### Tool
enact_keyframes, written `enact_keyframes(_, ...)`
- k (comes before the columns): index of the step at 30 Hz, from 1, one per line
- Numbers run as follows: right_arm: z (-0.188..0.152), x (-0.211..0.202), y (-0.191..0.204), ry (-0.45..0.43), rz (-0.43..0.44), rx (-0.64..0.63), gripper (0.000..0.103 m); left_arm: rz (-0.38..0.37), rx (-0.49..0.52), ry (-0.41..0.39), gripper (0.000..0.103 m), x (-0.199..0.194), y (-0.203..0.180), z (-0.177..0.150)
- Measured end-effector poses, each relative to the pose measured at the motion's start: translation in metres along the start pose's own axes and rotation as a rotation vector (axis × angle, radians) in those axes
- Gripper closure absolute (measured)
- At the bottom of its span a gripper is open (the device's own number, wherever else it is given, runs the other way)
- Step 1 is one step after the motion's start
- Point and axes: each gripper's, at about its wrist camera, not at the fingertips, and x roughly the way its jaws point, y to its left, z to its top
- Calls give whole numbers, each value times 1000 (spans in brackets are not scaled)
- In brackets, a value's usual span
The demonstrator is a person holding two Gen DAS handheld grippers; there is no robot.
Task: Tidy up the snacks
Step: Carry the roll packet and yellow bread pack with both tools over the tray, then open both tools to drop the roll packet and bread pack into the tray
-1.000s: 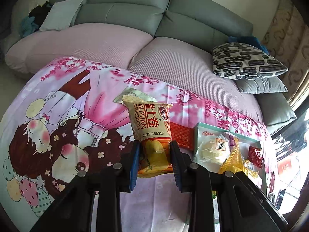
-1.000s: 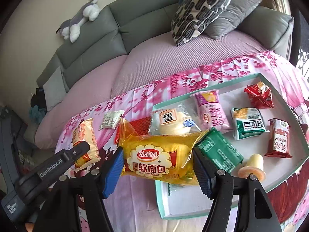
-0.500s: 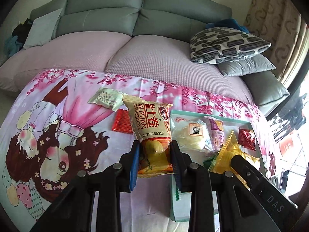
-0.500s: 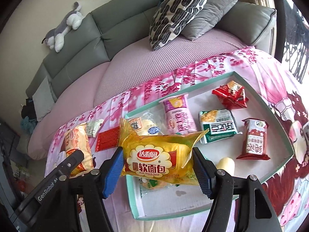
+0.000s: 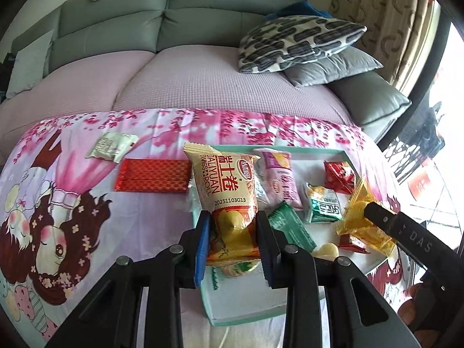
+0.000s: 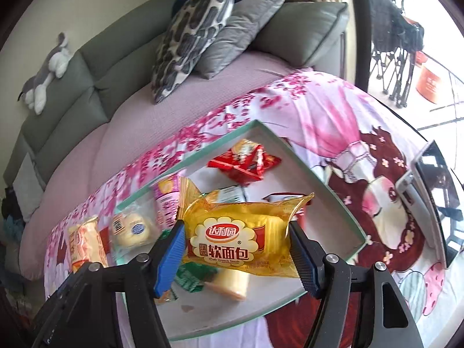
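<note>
Glossy crinkled plastic film is noted on the Swiss roll packet (image 5: 224, 191) and the soft bread packet (image 6: 239, 239), matt black plastic on the gripper arms, printed woven cloth on the table cover (image 5: 72, 203), smooth leather-like upholstery on the sofa back (image 5: 174, 23).

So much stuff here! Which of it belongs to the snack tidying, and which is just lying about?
Part of the job:
- Swiss roll pack, clamped in the left gripper
- soft bread pack, clamped in the right gripper
- teal tray holding snacks
- red packet and pale sachet, on the cloth outside the tray

Just lying about:
- patterned cushion
- grey cushion
- plush toy
- sofa
</note>
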Motion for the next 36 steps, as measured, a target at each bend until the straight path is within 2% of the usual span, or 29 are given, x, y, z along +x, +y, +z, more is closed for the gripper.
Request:
enact_keyframes(5, 4, -4, -13, -17, -14, 25, 31, -17, 18, 13, 71, 5, -14, -3)
enact_keyframes(14, 6, -6, -18, -34, 1, 24, 31, 7, 34, 23, 71, 12, -20, -6)
enact_keyframes(25, 2, 13, -9, -7, 10, -12, 31, 53, 24, 48, 71, 31, -11, -5)
enact_keyframes(36, -3, 23, 8, -9, 7, -86, 31, 47, 47, 42, 71, 44, -17, 0)
